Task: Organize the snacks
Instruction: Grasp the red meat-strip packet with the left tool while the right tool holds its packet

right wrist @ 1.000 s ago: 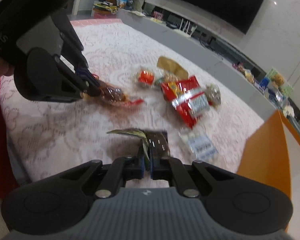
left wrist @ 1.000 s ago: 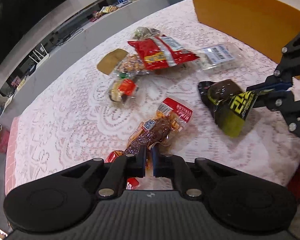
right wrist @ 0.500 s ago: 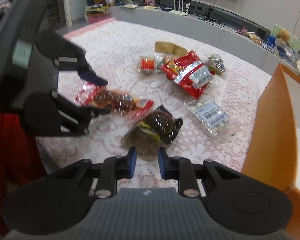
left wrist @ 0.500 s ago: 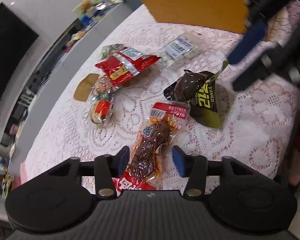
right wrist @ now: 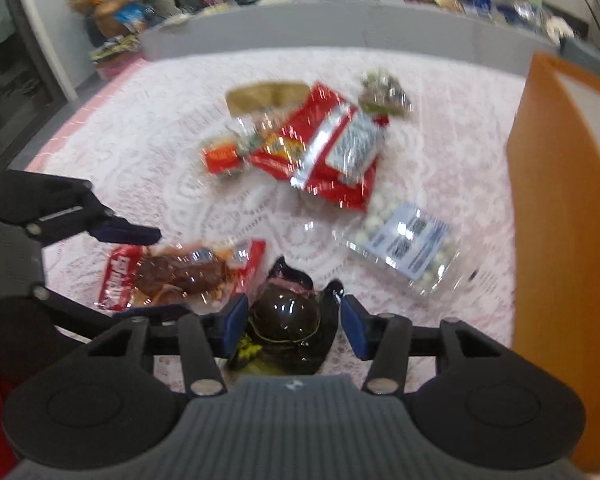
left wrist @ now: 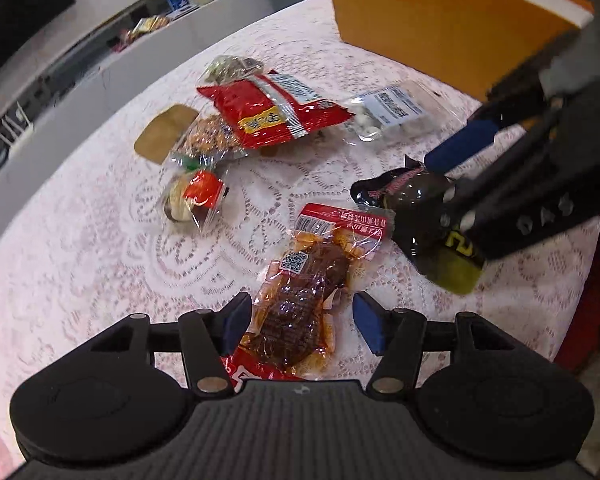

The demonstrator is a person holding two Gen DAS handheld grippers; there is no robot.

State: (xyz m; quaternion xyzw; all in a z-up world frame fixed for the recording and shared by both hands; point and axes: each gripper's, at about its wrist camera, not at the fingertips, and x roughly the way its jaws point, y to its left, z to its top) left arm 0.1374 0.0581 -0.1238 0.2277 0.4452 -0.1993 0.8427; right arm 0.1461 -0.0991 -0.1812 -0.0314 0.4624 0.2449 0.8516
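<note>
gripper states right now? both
Left gripper: open, has just been opening; meat snack pack lies loose between its fingers.
Right gripper: open, has just been opening; dark pouch between its fingers, released.

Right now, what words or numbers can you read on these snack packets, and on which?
"2", yellow, partly covered: on the dark pouch.
Chinese print and codes on the meat packet, red bag and white-ball packet: too small or blurred to read.
</note>
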